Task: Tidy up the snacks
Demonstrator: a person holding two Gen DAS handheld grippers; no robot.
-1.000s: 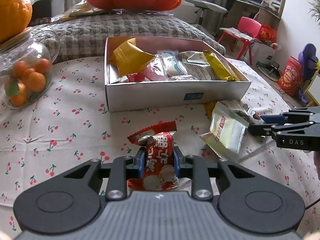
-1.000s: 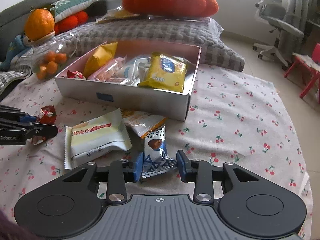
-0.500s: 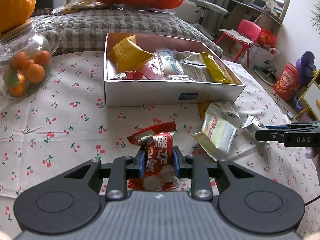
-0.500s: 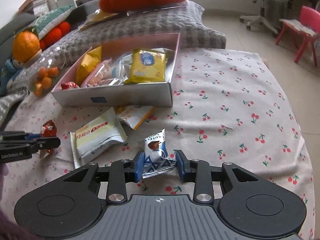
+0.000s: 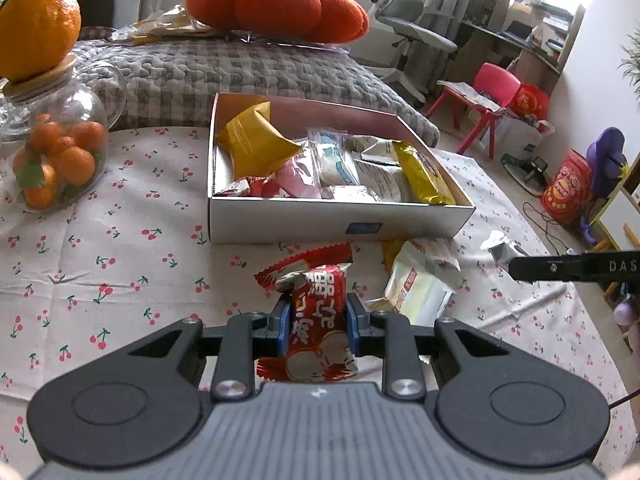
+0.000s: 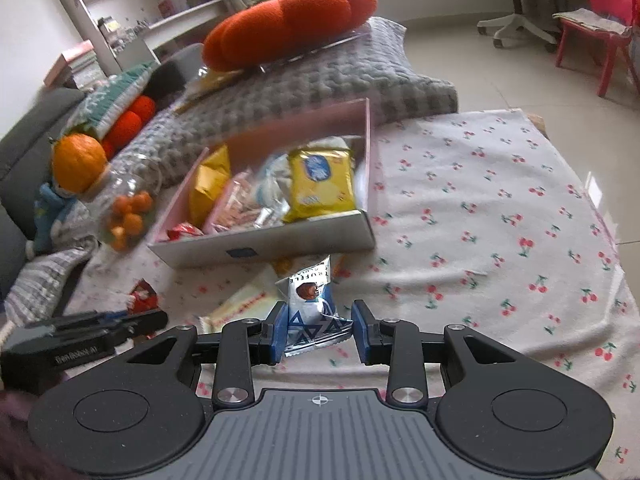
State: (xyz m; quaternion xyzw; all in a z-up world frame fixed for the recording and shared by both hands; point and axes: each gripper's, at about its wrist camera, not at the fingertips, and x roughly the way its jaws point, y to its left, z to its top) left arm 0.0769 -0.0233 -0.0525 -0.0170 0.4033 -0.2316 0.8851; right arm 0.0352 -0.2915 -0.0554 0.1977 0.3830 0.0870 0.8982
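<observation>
My left gripper (image 5: pixel 317 312) is shut on a red snack packet (image 5: pixel 320 320) with white characters, held just above the cherry-print cloth in front of the white box (image 5: pixel 340 222). The box holds several yellow, pink and white packets. My right gripper (image 6: pixel 320 320) is shut on a blue-and-white truffle packet (image 6: pixel 310 300), lifted off the cloth near the box's front wall (image 6: pixel 280 246). In the left wrist view the right gripper (image 5: pixel 520 268) comes in from the right edge with that packet's silver end (image 5: pixel 500 245) at its tip. The right wrist view shows the left gripper (image 6: pixel 156 318) at lower left.
A cream snack packet (image 5: pixel 420 292) and an orange one (image 5: pixel 394 248) lie on the cloth before the box's right corner. A glass jar of small oranges (image 5: pixel 60 152) stands at left. Behind the box lies a grey cushion (image 5: pixel 240 76) with an orange pillow (image 5: pixel 276 4).
My right gripper has risen off the cloth with the truffle packet and rolled, so its view now tilts. The left gripper has kept its grip and hardly moved.
</observation>
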